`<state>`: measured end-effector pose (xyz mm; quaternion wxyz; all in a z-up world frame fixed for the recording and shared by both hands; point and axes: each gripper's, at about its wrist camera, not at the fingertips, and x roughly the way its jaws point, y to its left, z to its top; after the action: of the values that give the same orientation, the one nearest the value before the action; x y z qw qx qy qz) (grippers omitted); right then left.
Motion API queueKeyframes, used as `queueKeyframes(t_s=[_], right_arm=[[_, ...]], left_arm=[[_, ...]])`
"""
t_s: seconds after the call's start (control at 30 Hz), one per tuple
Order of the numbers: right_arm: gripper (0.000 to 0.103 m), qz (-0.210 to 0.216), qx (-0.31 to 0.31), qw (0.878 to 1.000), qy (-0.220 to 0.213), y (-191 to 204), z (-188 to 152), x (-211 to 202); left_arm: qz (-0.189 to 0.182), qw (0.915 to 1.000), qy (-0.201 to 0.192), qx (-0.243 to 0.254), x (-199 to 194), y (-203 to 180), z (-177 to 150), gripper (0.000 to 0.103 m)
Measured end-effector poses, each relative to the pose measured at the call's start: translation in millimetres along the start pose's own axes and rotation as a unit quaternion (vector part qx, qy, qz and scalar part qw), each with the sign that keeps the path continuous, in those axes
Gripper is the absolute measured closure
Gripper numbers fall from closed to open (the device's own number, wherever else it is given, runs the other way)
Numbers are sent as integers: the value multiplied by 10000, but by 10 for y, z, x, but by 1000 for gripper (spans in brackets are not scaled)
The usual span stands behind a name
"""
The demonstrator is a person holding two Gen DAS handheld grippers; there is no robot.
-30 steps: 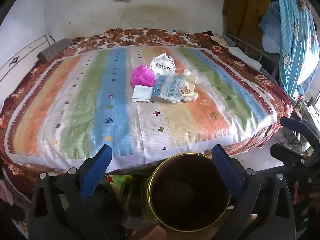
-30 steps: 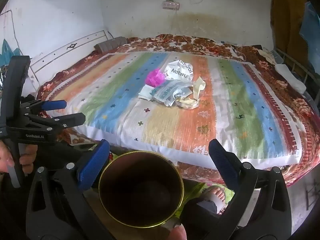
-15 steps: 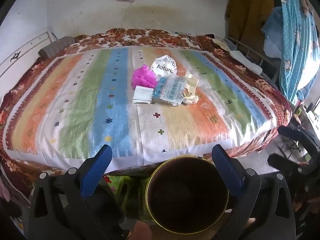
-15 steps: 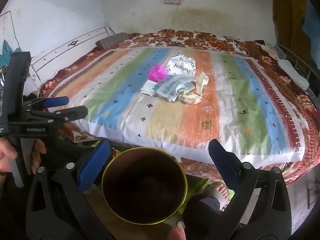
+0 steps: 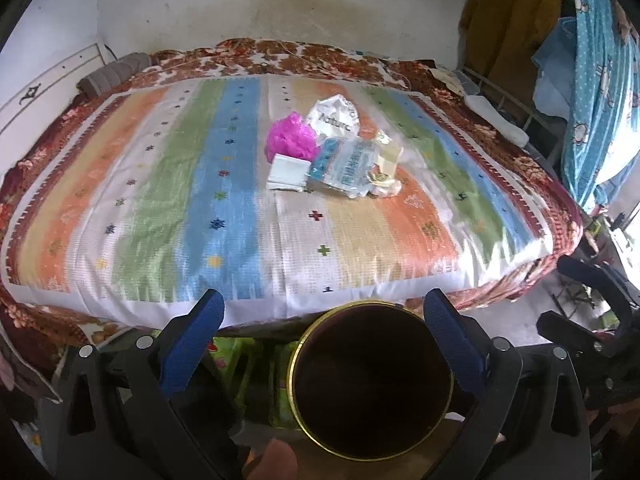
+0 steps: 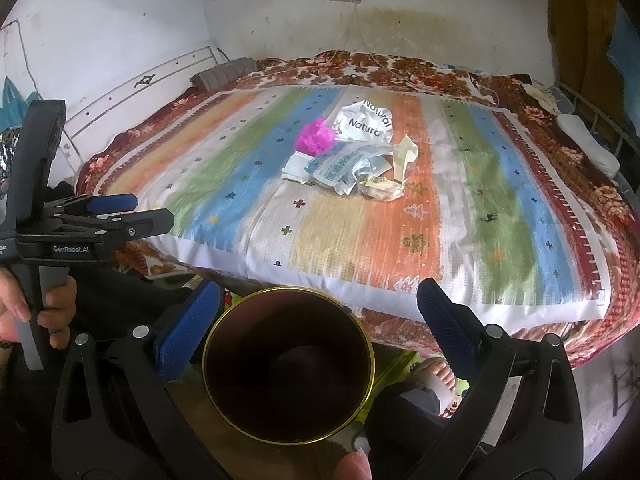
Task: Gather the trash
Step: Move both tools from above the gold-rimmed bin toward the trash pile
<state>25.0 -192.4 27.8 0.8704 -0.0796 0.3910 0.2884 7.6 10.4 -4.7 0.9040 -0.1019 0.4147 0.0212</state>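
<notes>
Both of your grippers hang off the near edge of the bed, with nothing between the fingers.

Left gripper [image 5: 324, 320]: jaws spread wide, blue pads empty. The dark bin with the gold rim [image 5: 372, 392] sits at 6 o'clock in its view, mouth up, partly between the two pads; I cannot tell whether either pad touches it. It looks dark inside, contents not readable.

Right gripper [image 6: 318, 308]: jaws likewise wide apart and empty, the same bin below and between them, shifted toward 7 o'clock. Your left hand [image 6: 36, 312] shows at 9 o'clock in that view, wrapped on the left gripper's handle. A bare foot [image 6: 434, 372] is on the floor at 5 o'clock, just beside the bin.

The trash lies in one cluster on the striped bedspread [image 5: 160, 208], around 12 o'clock from both grippers and well apart from them:
- crumpled white bag printed "Natural" [image 6: 366, 124], at the far side
- pink crumpled plastic [image 5: 291, 138], touching the white bag at its 8 o'clock
- small white folded packet [image 5: 288, 172], nearest the left side
- clear wrapper with blue print [image 5: 346, 166], centre
- yellowish wrappers [image 6: 400, 168], at 3 o'clock of the cluster

All pieces touch or overlap.
</notes>
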Motion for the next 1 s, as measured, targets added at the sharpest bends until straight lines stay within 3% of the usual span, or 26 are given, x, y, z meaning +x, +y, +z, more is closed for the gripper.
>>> queueKeyframes(t_s=[0.2,0.33,1.0], right_arm=[[9,48,-17,9999,127,16,6,33],[9,81,0,9999,135,8,16,38],[9,195,72,9996,173,19,33,41]], left_arm=[[-178,9998,103,-46,37,16,10,6],[-53,9999,96,-54,47,18,9,6],[-96,9998,172,-92,61,40,17,6]])
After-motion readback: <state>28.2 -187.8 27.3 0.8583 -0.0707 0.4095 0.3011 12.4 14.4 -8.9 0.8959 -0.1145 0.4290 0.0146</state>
